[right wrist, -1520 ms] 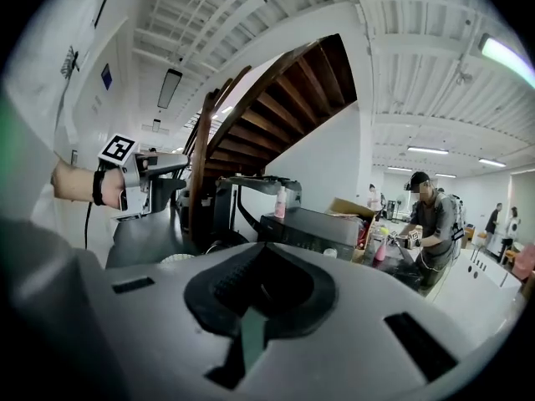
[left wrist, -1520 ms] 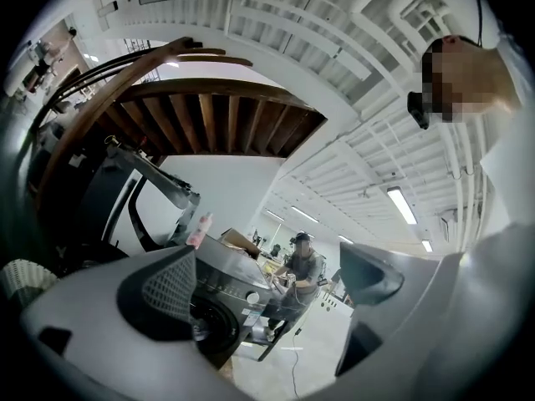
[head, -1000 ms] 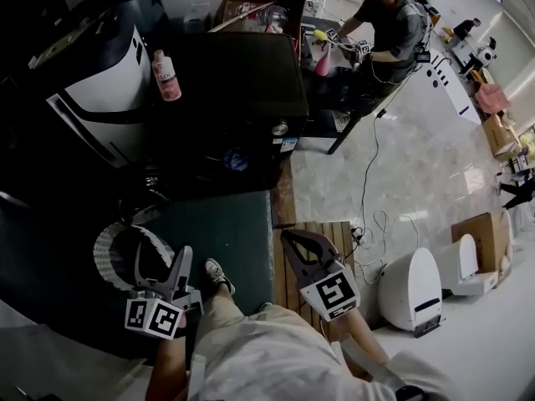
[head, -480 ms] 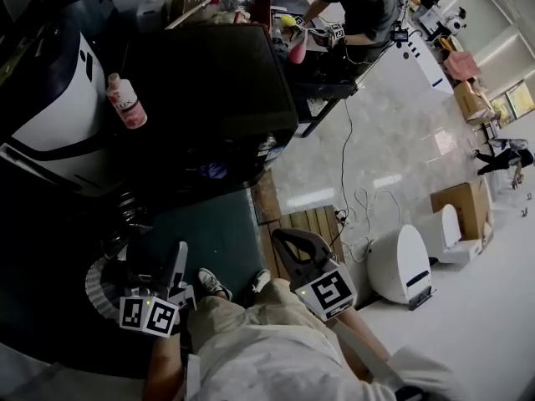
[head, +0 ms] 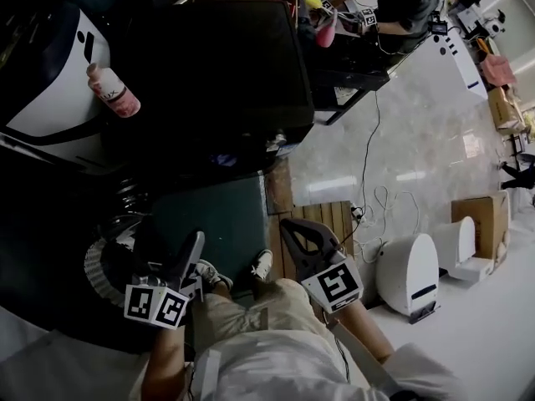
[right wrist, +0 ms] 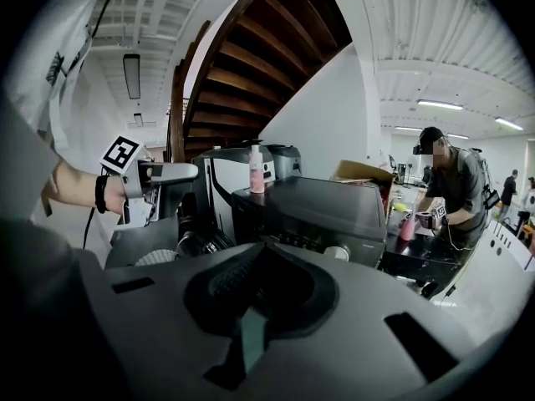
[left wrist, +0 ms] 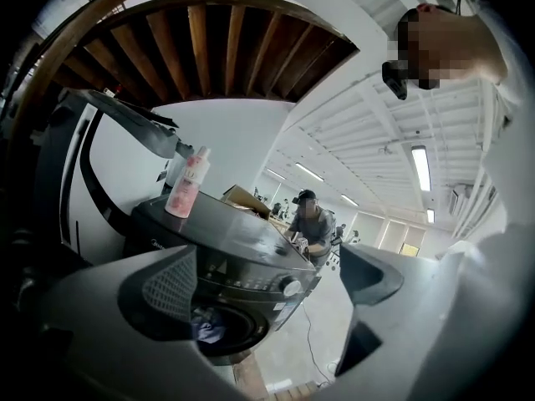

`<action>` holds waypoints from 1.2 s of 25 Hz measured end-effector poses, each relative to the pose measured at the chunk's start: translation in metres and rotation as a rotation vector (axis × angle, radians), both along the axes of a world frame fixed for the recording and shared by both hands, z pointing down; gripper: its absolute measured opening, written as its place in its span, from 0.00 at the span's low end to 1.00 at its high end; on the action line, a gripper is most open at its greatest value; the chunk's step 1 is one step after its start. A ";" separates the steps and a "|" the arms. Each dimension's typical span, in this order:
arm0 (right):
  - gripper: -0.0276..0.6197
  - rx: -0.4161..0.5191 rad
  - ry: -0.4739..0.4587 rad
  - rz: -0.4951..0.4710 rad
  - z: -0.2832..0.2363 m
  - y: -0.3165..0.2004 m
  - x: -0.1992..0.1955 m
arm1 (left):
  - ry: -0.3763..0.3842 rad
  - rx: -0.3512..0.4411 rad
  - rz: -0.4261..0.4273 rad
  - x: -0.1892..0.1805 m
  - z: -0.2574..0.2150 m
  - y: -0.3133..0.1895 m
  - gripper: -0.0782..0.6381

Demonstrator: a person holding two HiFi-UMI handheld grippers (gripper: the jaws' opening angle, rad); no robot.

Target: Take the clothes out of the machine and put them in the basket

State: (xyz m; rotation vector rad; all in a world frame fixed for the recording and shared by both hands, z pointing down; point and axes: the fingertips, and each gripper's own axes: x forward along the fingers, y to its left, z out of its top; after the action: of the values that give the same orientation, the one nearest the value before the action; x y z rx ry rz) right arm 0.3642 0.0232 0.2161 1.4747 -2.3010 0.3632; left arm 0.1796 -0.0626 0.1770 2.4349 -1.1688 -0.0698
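The black front-loading washing machine point(head: 226, 65) stands ahead of me. A blue cloth point(left wrist: 209, 328) shows in its round drum opening, and as a bluish patch point(head: 224, 159) from above. The white slatted basket point(head: 99, 266) sits on the floor at lower left, partly hidden behind my left gripper point(head: 171, 261). That left gripper point(left wrist: 272, 282) is open, jaws wide apart and empty, pointing at the machine point(left wrist: 226, 241). My right gripper point(head: 303, 239) is held beside my knee. The right gripper point(right wrist: 261, 261) is shut with nothing in it, short of the machine point(right wrist: 326, 207). The basket point(right wrist: 159, 257) shows at its left.
A pink bottle point(head: 113, 92) stands on the machine's top left. A black-and-white appliance point(head: 50, 82) is to the left. A person works at a dark table point(head: 351, 48) behind. A white floor unit point(head: 410, 274), boxes and cables point(head: 368, 207) lie right. Wooden stairs point(left wrist: 226, 48) hang overhead.
The head view has shifted, so the machine sits higher and larger in frame. Both grippers stay low by my legs, the left open and the right shut as before.
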 end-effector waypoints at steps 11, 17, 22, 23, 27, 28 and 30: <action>0.06 0.066 0.130 -0.060 0.090 -0.057 -0.029 | 0.020 0.030 0.030 -0.013 0.124 -0.048 0.83; 0.06 0.088 0.145 -0.063 0.178 -0.075 -0.061 | 0.023 0.052 0.058 -0.038 0.218 -0.064 0.83; 0.06 0.095 0.168 -0.108 0.262 -0.095 -0.083 | 0.037 0.071 0.063 -0.045 0.302 -0.081 0.83; 0.06 0.097 0.171 -0.115 0.279 -0.099 -0.085 | 0.040 0.074 0.065 -0.044 0.319 -0.086 0.83; 0.06 0.111 0.195 -0.136 0.343 -0.113 -0.085 | 0.052 0.086 0.075 -0.032 0.386 -0.104 0.83; 0.06 0.115 0.197 -0.135 0.358 -0.116 -0.084 | 0.053 0.090 0.080 -0.028 0.401 -0.109 0.83; 0.06 0.125 0.193 -0.125 0.387 -0.123 -0.079 | 0.051 0.100 0.093 -0.019 0.431 -0.119 0.83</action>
State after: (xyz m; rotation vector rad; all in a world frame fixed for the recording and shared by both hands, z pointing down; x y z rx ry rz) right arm 0.2849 -0.1003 0.6032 1.3486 -2.2800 0.0402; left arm 0.1606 -0.1813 0.6079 2.5550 -1.0522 -0.1654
